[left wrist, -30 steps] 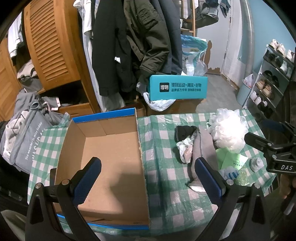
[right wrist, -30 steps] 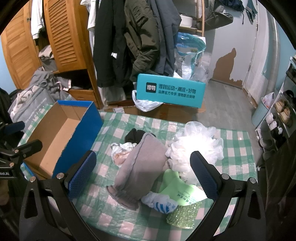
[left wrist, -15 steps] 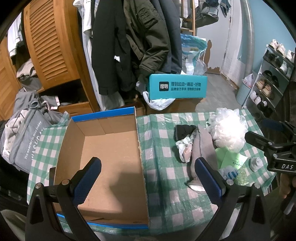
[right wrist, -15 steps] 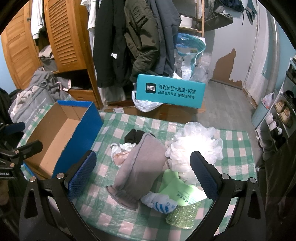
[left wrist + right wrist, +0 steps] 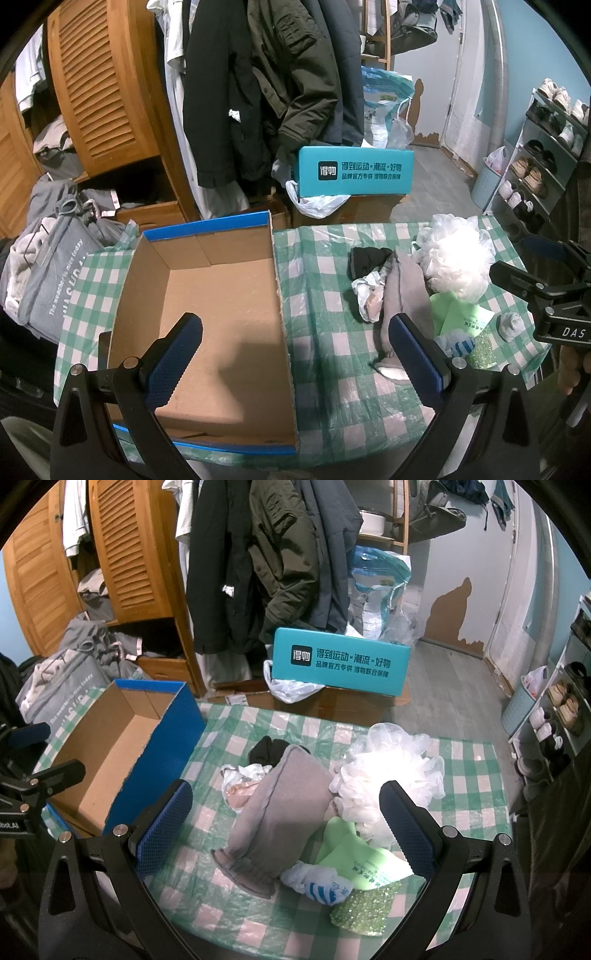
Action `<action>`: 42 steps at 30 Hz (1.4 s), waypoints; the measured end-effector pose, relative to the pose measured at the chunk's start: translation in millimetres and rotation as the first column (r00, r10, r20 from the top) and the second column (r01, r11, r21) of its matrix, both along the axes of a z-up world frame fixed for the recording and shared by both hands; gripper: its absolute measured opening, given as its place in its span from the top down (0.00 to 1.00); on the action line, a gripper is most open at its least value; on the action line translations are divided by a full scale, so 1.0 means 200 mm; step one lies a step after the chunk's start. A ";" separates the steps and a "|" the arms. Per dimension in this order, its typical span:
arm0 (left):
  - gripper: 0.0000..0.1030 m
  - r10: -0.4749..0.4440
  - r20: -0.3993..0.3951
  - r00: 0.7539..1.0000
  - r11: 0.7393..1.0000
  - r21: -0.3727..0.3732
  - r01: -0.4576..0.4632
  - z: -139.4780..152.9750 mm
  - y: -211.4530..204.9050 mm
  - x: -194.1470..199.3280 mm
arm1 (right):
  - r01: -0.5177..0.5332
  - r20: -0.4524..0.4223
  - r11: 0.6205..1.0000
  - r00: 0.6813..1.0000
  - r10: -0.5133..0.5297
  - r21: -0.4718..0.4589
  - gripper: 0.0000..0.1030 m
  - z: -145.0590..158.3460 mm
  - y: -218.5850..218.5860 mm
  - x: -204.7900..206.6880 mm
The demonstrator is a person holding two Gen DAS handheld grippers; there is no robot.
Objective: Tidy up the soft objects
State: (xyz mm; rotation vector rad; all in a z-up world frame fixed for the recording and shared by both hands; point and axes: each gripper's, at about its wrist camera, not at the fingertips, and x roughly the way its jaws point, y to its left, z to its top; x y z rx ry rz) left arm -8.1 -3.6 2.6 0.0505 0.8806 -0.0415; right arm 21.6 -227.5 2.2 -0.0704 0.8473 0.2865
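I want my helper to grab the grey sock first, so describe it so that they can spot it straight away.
On the green checked tablecloth, right of the open blue cardboard box, lies a heap of soft things. The grey sock is the long one in the middle, with a frilled cuff; the white mesh puff beside it is round.

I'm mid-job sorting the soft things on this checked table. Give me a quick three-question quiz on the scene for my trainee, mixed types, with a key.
1. True or false: the open cardboard box already holds a soft item.
2. Multiple choice: which item lies directly ahead between the right gripper fingers? A) a shoe B) the grey sock C) a coat
3. Fill in: the white mesh bath pouf sits on the side of the grey sock ____ from the box.

Key
1. False: only the bare box floor shows.
2. B. The gripper is open and above it, holding nothing.
3. Away. The box stands at the table's other end, under the open left gripper.
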 end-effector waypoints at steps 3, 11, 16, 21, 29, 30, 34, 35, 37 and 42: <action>0.01 -0.001 0.000 1.000 1.000 -0.001 0.001 0.00 0.00 0.00 | 0.001 0.000 1.000 1.000 -0.001 0.000 0.03 0.00 0.00 0.00; 0.01 0.000 -0.002 1.000 1.000 -0.002 0.000 0.00 0.00 0.00 | 0.000 0.000 1.000 1.000 0.000 -0.002 0.03 0.00 0.00 0.00; 0.01 0.000 -0.002 1.000 1.000 -0.001 0.000 0.00 0.00 0.00 | 0.005 -0.011 1.000 1.000 -0.005 -0.004 0.03 -0.01 -0.01 0.00; 0.01 0.000 -0.003 1.000 1.000 -0.002 0.000 0.00 0.00 0.01 | 0.006 -0.011 1.000 1.000 -0.006 -0.005 0.03 -0.01 -0.02 0.00; 0.01 -0.004 -0.004 1.000 1.000 0.000 0.004 0.00 0.00 0.00 | 0.019 -0.016 1.000 1.000 -0.019 -0.009 0.03 -0.02 -0.08 0.00; 0.01 -0.007 -0.006 1.000 1.000 0.001 0.007 0.00 -0.01 0.00 | 0.022 -0.018 1.000 1.000 -0.023 -0.010 0.03 -0.02 -0.10 0.00; 0.01 -0.018 -0.017 1.000 1.000 0.015 0.018 -0.07 -0.07 -0.02 | 0.041 -0.019 0.999 0.999 -0.041 -0.016 0.03 -0.02 -0.13 0.00; 0.01 -0.022 -0.029 0.999 1.000 0.019 0.023 -0.09 -0.09 -0.01 | 0.046 -0.018 0.999 0.999 -0.046 -0.018 0.03 -0.02 -0.13 0.00; 0.01 -0.033 -0.049 0.998 0.999 0.018 0.034 -0.11 -0.11 0.00 | 0.058 -0.020 0.998 0.998 -0.058 -0.020 0.03 -0.02 -0.15 0.00; 0.01 -0.063 -0.086 0.994 0.998 0.009 0.064 -0.14 -0.17 0.03 | 0.095 -0.036 0.995 0.995 -0.096 -0.040 0.03 -0.05 -0.24 0.00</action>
